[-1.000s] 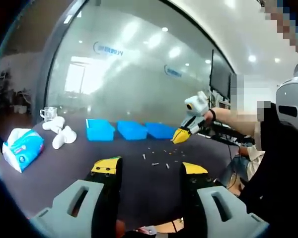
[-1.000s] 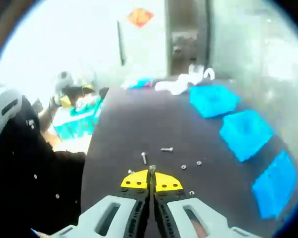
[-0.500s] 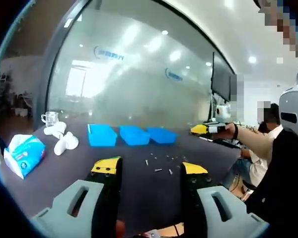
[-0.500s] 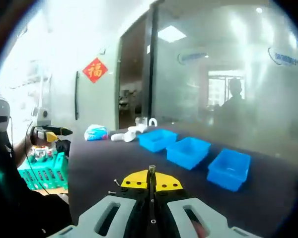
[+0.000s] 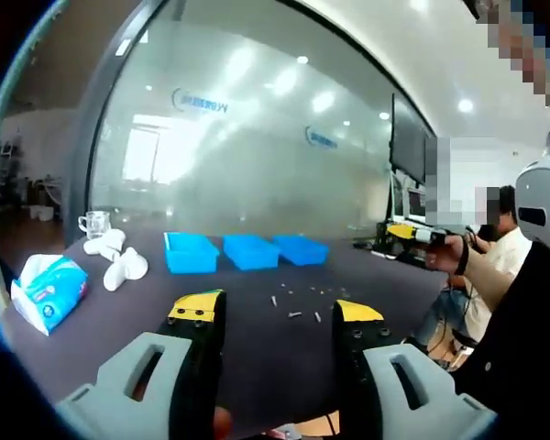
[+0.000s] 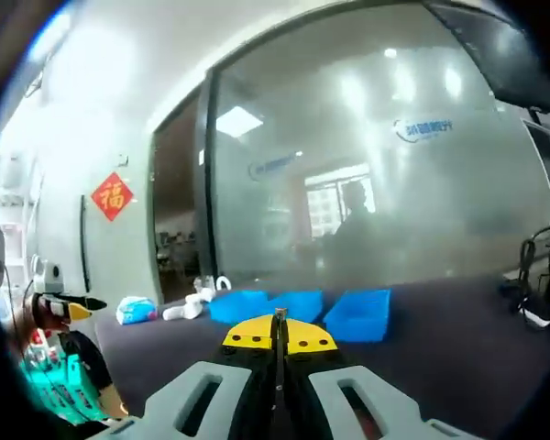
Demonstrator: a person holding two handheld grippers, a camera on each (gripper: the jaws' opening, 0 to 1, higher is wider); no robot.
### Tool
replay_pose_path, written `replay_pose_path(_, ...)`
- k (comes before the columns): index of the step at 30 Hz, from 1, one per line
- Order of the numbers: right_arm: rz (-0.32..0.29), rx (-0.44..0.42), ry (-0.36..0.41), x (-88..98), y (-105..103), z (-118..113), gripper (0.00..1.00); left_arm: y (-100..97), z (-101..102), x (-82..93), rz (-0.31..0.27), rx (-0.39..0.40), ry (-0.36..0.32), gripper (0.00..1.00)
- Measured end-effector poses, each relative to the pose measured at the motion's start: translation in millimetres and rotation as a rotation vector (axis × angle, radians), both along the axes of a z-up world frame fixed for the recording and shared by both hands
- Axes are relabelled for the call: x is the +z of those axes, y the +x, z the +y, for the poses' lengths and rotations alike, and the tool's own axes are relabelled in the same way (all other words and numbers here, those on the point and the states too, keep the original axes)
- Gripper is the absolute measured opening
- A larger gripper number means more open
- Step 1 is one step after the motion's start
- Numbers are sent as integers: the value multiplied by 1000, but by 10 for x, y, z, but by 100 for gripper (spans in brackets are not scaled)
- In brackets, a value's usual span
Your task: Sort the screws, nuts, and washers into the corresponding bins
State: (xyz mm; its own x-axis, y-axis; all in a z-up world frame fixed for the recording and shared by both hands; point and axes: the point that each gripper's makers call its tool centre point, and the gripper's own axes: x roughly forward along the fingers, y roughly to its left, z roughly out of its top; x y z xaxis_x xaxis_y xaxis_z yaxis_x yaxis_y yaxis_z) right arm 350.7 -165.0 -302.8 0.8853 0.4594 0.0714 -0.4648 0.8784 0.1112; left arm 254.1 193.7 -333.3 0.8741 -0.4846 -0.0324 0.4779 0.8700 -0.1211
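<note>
left gripper (image 5: 273, 312): jaws spread wide, empty | right gripper (image 6: 280, 335): jaws pressed together, thin screw (image 6: 280, 314) pinched at tips

Red diamond sign (image 6: 113, 195) with a gold character on the wall, blue logo lettering (image 6: 424, 129) on the glass partition, too blurred to read

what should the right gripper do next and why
Probably carry the right gripper down over the three blue bins and open there. Its jaws are shut with a small metal piece, seemingly a screw, between the tips, and the bins sit ahead on the dark table.
</note>
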Motion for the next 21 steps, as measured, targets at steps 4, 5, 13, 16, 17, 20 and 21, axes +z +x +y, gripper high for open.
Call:
replay_pose_path(4,-10,-19,5,62,18,-66,0,-4,10,8,-1,-1,2,45)
replay_pose_path(5,-15,-26,14,82,31,-81,0,-4,11,15,-3,-1,2,45)
replay_pose_path(13,-44,-70,41,268,365,-186,0,-39,4,39,-9,0,6,45)
replay_pose_path(16,-52,-73,44,339,530,-182,0,-53,20,49,-13,6,3,45)
replay_pose_path(17,-56,-77,35,367,611,-172,0,-58,25,53,-14,8,2,45)
replay_pose_path(20,-54,-69,5,395,818,-116,0,-73,39,64,-18,14,-2,45)
replay_pose_path(21,-49,-60,-18,388,886,-88,0,-77,42,64,-19,16,-2,45)
